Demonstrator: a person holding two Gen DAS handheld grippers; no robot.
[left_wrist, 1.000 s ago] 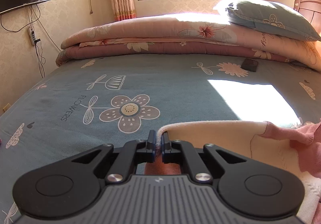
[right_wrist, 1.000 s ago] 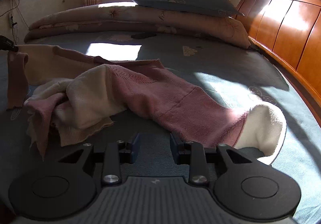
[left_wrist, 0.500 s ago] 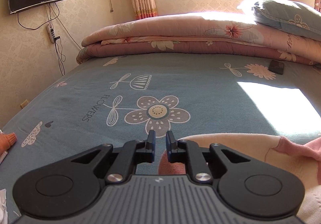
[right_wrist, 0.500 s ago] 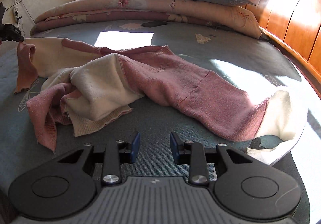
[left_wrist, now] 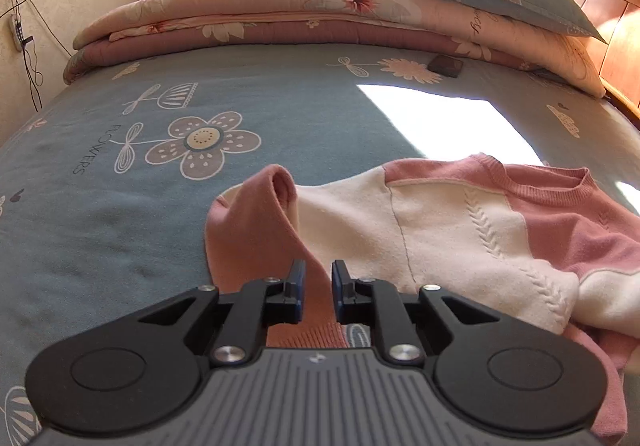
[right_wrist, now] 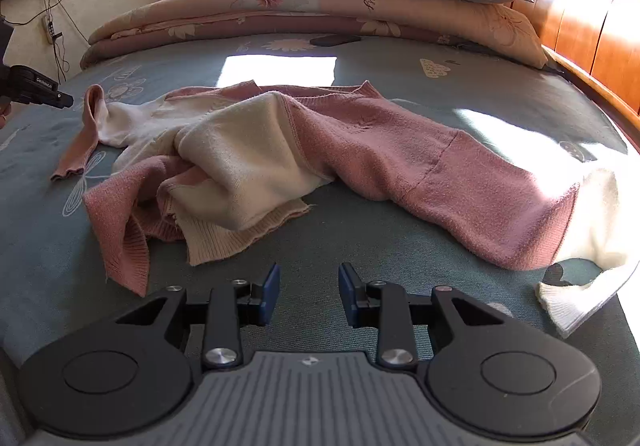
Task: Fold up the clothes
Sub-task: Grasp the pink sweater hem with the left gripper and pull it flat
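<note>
Fingers, left gripper (left_wrist: 318, 292): parted narrowly, released, pink sleeve cuff beneath them.
Fingers, right gripper (right_wrist: 308, 294): apart, empty.
Pink-and-cream knitted sweater (right_wrist: 320, 150): crumpled on blue flowered bed sheet (left_wrist: 120, 238).
Risk: bunched body probably folds unevenly; twisted sleeve (left_wrist: 256, 222) may snag.

Ahead of my right tool I see the pink-and-cream knit sweater (right_wrist: 320, 150) lying crumpled on the bed, body bunched, one sleeve (right_wrist: 480, 198) stretched rightward. Its other pink sleeve (left_wrist: 256, 230) lies just beyond my left tool's tips, folded over.
</note>
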